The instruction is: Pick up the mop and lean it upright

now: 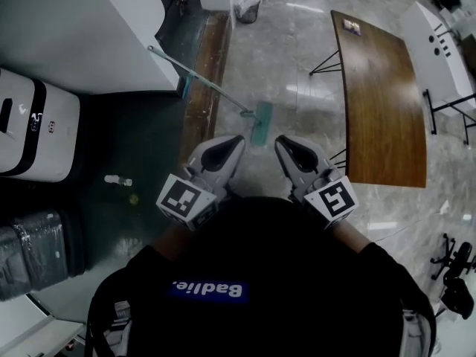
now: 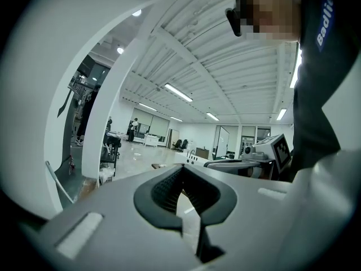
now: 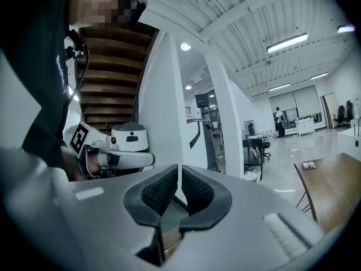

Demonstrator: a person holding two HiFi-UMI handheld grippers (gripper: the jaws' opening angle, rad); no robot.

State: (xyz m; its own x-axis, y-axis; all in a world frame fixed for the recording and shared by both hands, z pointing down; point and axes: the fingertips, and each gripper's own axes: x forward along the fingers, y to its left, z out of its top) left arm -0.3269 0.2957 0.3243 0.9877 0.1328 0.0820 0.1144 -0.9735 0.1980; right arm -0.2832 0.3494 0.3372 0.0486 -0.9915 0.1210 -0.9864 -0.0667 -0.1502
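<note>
The mop [image 1: 260, 122] has a teal flat head on the glossy floor, and its thin handle [image 1: 195, 79] runs up-left toward the white wall [image 1: 89, 28]. In the left gripper view the handle [image 2: 56, 180] is a thin slanted pole at the far left. Both grippers hover side by side just in front of the person's chest, short of the mop head and apart from it. My left gripper [image 1: 236, 141] [image 2: 181, 171] has its tips touching with nothing between them. My right gripper [image 1: 281, 141] [image 3: 180, 172] shows only a narrow slit between its pads and holds nothing.
A long wooden table [image 1: 379, 95] stands to the right and a white table [image 1: 446, 50] beyond it. A white machine [image 1: 30, 121] and wrapped black bundles [image 1: 37, 251] sit at the left. A small bottle [image 1: 117, 180] lies on the dark floor. A lined bin [image 1: 249, 6] stands far ahead.
</note>
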